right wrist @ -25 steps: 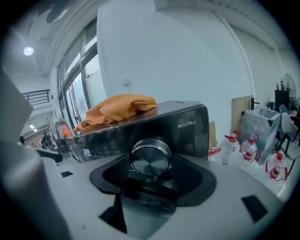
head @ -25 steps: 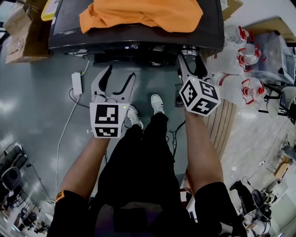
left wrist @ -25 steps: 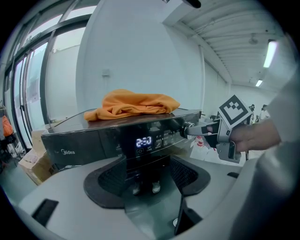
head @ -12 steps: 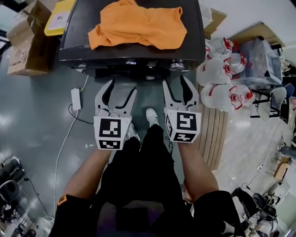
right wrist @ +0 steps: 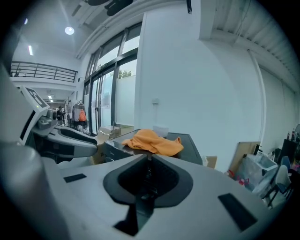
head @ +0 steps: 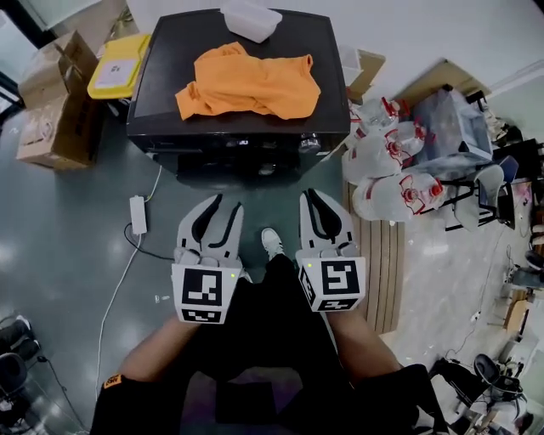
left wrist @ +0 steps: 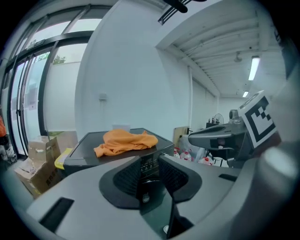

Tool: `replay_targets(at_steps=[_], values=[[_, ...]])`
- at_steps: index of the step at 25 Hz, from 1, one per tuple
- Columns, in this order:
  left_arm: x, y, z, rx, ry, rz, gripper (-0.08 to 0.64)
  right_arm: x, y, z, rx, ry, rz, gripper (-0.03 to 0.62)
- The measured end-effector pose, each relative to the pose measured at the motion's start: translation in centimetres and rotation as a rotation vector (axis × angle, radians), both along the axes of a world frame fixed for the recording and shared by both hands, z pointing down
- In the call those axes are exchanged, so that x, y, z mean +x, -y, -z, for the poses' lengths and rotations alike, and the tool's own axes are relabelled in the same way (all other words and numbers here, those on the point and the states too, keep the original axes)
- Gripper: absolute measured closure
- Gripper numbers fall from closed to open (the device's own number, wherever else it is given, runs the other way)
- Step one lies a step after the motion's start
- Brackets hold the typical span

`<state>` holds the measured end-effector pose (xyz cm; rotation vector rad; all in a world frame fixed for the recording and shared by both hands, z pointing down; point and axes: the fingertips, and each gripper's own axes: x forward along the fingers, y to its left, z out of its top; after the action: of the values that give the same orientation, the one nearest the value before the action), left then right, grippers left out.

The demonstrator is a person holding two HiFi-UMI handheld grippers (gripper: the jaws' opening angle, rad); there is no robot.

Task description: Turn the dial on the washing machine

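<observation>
The black washing machine [head: 246, 136] stands ahead on the floor, with an orange cloth [head: 251, 85] and a white tub [head: 251, 19] on its lid. Its silver dial [head: 310, 144] sits at the right end of the front panel. Both grippers hang well short of the machine, above my legs. My left gripper [head: 223, 206] is closing with a narrow gap and nothing in it; in the left gripper view [left wrist: 150, 161] the control panel shows through that gap. My right gripper [head: 314, 196] is closing too, its tips together [right wrist: 149, 157] and empty. The cloth [right wrist: 152, 142] lies beyond it.
Cardboard boxes [head: 55, 110] and a yellow lid [head: 119, 68] are left of the machine. A white power adapter [head: 138, 215] and its cable lie on the floor. Large water bottles [head: 387, 170] and a wooden pallet [head: 387, 255] stand at the right. My shoe [head: 270, 242] shows between the grippers.
The right gripper has drawn back from the dial, and both grippers now sit farther from the machine. Both pairs of jaws have narrowed, the right until its tips meet.
</observation>
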<state>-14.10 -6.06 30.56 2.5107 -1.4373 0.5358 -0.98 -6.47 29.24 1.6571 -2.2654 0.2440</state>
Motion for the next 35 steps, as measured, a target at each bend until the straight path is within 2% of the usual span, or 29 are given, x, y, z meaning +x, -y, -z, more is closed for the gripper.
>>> replay_targets(at_steps=[2, 8, 15, 20, 27, 35], values=[[-0.3, -1.2, 1.1, 0.015, -0.017, 0.0, 0.472, -0.5, -1.4, 0.9, 0.006, 0.005, 0.008, 0.557], [-0.3, -4.3, 3.9, 0.048, -0.038, 0.025, 0.53, -1.4, -4.4, 2.8, 0.018, 0.032, 0.071, 0.568], [2.7, -5.8, 6.0, 0.059, -0.053, 0.087, 0.54, 0.3, -5.3, 5.7, 0.052, 0.035, 0.206, 0.575], [6.0, -5.5, 6.9, 0.082, -0.022, 0.092, 0.54, 1.9, -5.4, 6.3, 0.046, 0.041, 0.269, 0.575], [6.5, -5.2, 7.2, 0.095, -0.007, 0.135, 0.541, 2.6, -5.1, 6.5, 0.05, 0.052, 0.302, 0.577], [6.3, -4.7, 7.1, 0.096, 0.002, 0.121, 0.543, 2.2, -4.9, 6.7, 0.052, 0.053, 0.303, 0.579]])
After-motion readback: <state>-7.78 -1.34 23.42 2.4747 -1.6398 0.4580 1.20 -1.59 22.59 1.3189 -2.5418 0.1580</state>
